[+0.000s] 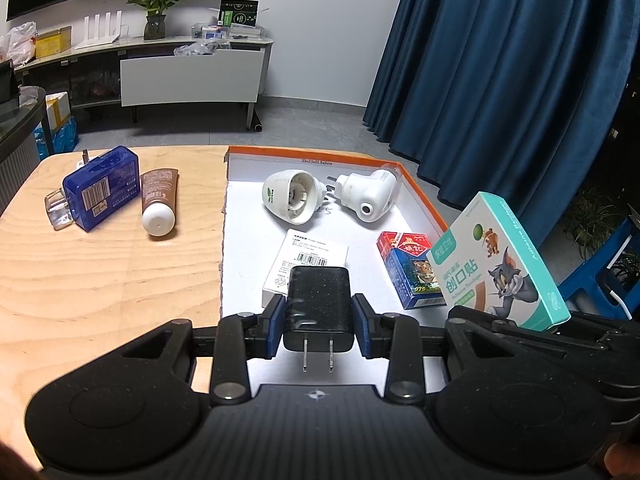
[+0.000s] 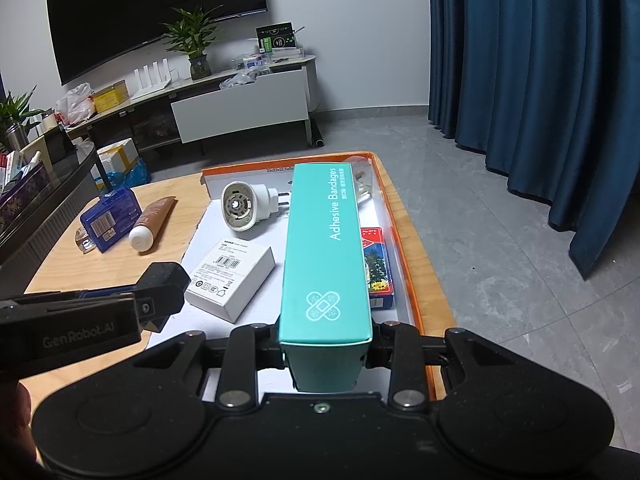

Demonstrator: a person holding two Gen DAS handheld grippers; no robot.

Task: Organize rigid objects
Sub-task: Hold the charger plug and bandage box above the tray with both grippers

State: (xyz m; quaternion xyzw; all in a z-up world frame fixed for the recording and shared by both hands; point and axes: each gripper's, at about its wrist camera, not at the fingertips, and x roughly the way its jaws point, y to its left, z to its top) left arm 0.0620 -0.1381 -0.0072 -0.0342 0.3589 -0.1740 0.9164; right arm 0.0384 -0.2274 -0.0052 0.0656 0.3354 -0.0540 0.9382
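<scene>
Left wrist view: left gripper [image 1: 319, 326], jaws clenched on a black charger [image 1: 319, 304], prongs pointing back toward the camera, blue pads [image 1: 276, 326] pressing both of its sides. Ahead of the jaws, inside the orange-rimmed tray [image 1: 420, 192]: white carton [image 1: 306, 270] just beyond the charger, card box [image 1: 412, 272] ahead and to the right, two white plug-in units [image 1: 294, 196] [image 1: 368, 194] farther ahead. Ahead and to the left, on the wooden table [image 1: 80, 280]: blue box [image 1: 102, 188] touching a brown tube [image 1: 159, 202].

Right wrist view: right gripper [image 2: 326, 354], jaws grasping a teal bandage box [image 2: 324, 256] by its near end, the box stretching forward over the tray. Left gripper's side shows to the left of these jaws.
</scene>
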